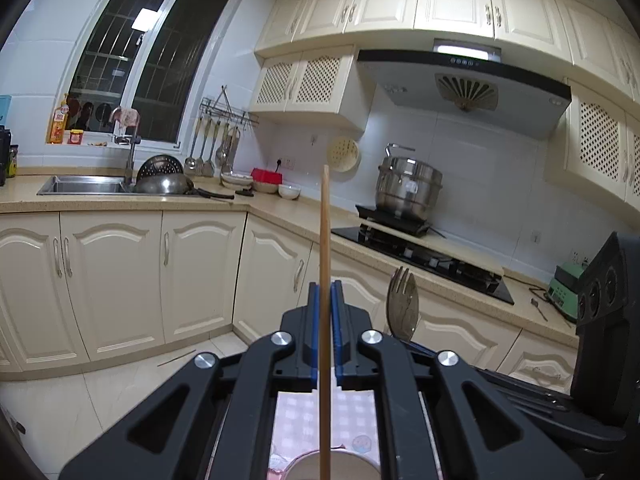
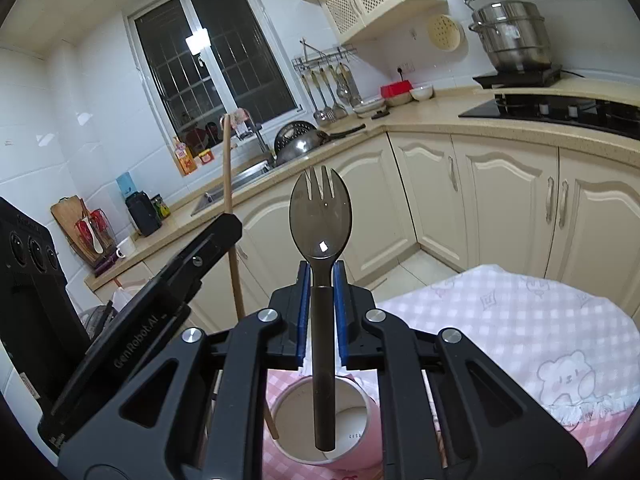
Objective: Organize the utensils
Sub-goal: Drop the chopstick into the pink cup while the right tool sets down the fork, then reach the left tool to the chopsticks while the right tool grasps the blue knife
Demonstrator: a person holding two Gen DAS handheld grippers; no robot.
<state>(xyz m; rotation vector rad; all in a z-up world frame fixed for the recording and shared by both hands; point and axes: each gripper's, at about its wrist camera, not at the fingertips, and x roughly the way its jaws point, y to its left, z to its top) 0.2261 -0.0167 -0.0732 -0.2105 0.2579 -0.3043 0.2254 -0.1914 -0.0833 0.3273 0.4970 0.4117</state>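
- A table draped in a pink checked cloth (image 2: pixel 500 320) is seen at about 4 o'clock in the right wrist view; nothing loose is seen on its visible part.
- A white cup (image 2: pixel 320 420) stands on the cloth at 6 o'clock, directly beneath both tools; it appears empty, so nothing is judged stowed yet.
- The left gripper (image 1: pixel 325 300) is closed on a wooden chopstick (image 1: pixel 325 240), held upright with its lower end just above the cup's rim.
- The right gripper (image 2: pixel 320 280) is clamped on the dark handle of a spork (image 2: pixel 320 216), tines at 12 o'clock, handle end hanging over the cup's mouth.
- Both pieces are still to be lowered in and let go.
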